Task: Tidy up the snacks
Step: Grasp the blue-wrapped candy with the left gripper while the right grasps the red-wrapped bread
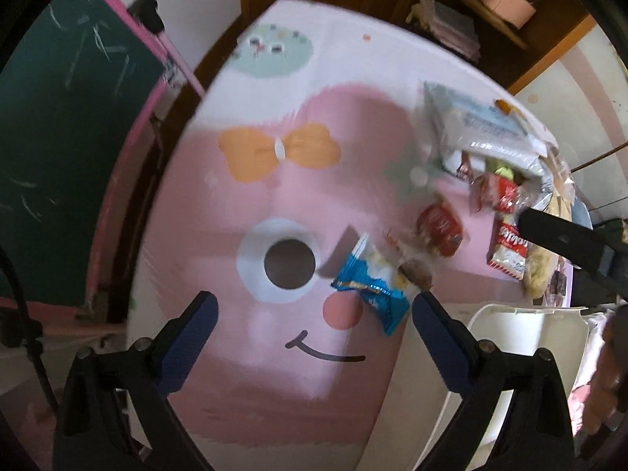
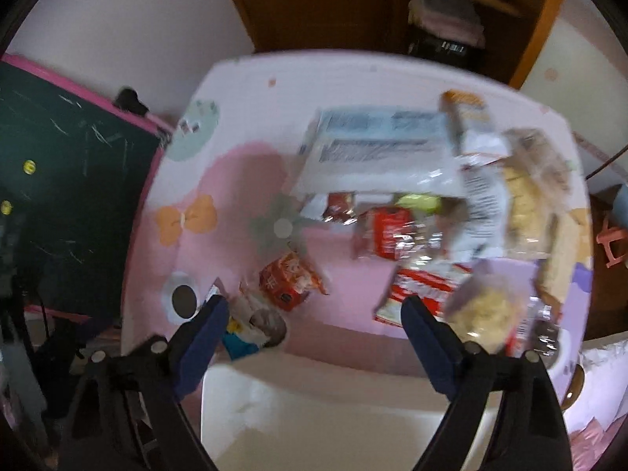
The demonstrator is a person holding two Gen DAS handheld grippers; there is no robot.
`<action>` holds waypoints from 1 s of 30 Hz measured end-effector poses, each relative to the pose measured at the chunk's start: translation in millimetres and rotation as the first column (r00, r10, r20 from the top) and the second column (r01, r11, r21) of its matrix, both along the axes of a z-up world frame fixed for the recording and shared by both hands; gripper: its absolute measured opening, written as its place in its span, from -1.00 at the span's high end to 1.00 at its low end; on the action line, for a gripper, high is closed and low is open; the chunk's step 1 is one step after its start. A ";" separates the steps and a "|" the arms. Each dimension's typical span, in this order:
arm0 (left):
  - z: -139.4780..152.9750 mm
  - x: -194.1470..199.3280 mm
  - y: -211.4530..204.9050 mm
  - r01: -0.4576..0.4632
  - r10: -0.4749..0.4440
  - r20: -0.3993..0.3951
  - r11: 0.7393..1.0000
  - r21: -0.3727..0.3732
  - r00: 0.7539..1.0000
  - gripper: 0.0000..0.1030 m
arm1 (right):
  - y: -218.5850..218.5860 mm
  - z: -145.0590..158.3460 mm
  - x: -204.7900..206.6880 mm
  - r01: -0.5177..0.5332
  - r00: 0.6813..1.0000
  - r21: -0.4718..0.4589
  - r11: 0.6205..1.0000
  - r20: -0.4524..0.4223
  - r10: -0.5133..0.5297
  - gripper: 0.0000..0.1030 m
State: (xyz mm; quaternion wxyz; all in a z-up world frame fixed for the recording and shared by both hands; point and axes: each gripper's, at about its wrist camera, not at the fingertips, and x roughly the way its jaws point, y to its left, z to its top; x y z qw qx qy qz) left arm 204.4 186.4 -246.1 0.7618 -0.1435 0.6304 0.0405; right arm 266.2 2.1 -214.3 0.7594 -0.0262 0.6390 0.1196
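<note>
Snacks lie scattered over the right half of a pink cartoon-face table [image 1: 243,204]. Nearest its front edge is a blue-wrapped snack [image 1: 371,280], with a small brown-and-clear wrapped piece [image 1: 418,271] touching its right side. Just behind those sits a red-wrapped snack [image 1: 439,227]. Further toward the back right corner, a large white-and-blue bag [image 1: 482,133] lies open-mouthed toward the front, with red packets [image 1: 498,192] spilling from it. A red-and-white packet [image 1: 506,249] and a clear bag of pale yellow snacks [image 1: 543,271] lie along the right edge.

A white bin [image 1: 506,337] stands against the table's front edge, near the right side; its interior [image 2: 314,412] shows pale in the right wrist view.

The left gripper [image 1: 314,304] hovers over the table's front part with its blue-padded fingers [image 1: 200,314] spread wide and nothing between them; the blue-wrapped snack lies just ahead of its right finger. The right gripper [image 2: 314,308] hangs above the bin's near rim, fingers likewise wide apart and holding nothing, with the red-and-white packet [image 2: 424,286] just beyond its right fingertip. Both views are motion-blurred, so the packet lettering cannot be read.
</note>
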 end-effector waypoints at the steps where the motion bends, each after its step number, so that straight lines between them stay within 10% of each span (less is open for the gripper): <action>1: -4.5 0.2 0.3 -0.004 0.004 -0.011 1.000 -0.013 1.000 -0.91 | 6.2 -9.9 4.7 -0.004 1.000 -0.007 1.000 -0.017 0.004 -0.74; 15: -40.8 7.1 -1.7 -0.055 0.043 -0.088 0.988 -0.146 0.995 -0.91 | 36.8 -104.9 25.9 0.006 0.975 -0.093 0.996 -0.221 -0.027 -0.38; 30: -76.2 35.1 -22.2 -0.210 0.141 -0.249 0.937 -0.278 0.958 -0.62 | 4.7 -100.2 32.2 0.106 0.980 -0.017 0.994 -0.170 -0.107 0.26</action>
